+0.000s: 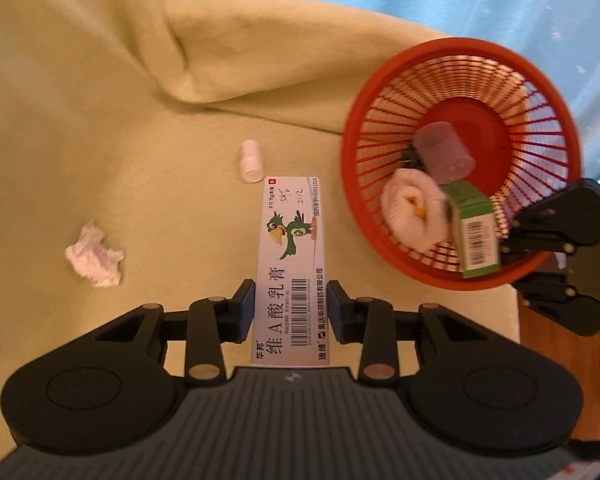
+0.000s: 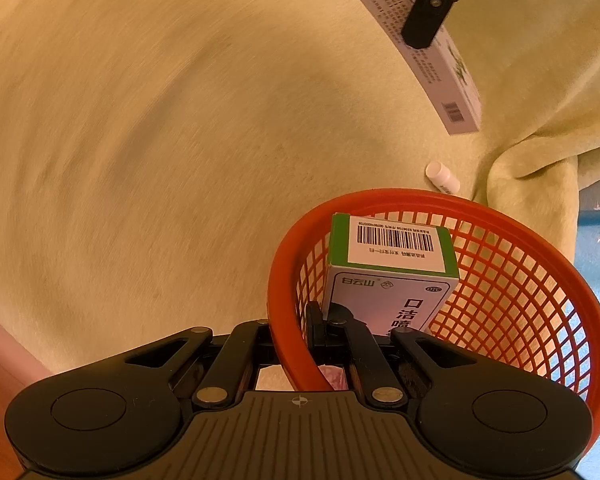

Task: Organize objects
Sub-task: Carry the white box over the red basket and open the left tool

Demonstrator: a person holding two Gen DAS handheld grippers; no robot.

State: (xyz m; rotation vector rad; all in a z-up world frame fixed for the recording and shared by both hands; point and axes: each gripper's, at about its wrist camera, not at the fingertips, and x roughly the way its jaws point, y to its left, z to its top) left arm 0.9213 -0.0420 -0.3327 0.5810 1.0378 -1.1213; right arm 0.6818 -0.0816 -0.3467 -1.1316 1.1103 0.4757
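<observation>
My left gripper (image 1: pixel 291 312) is clamped on the near end of a long white ointment box (image 1: pixel 290 264), which sticks out far ahead of the pads and hangs above the green blanket (image 1: pixel 100 100). My right gripper (image 2: pixel 318 328) is pinched on the rim of the red basket (image 1: pixel 452 280), one finger inside the wall and one outside, with the basket tipped up off the cloth.

The long overhang is my main worry: any knock on the box's far end against the basket rim could twist it out of my pads. Inside the basket, a green-and-white medicine box (image 2: pixel 392 268) leans right against my right fingers, beside a rolled white cloth (image 1: pixel 414 212) and a small clear cup (image 1: pixel 444 152); too much tilt would likely spill them.

Ahead of my left gripper a small white tube (image 1: pixel 251 160) lies just past the box's tip, and a crumpled tissue (image 1: pixel 94 256) sits well off to the left. The blanket's edge falls away just below the basket, so there is little room there; the open cloth ahead-left is free.
</observation>
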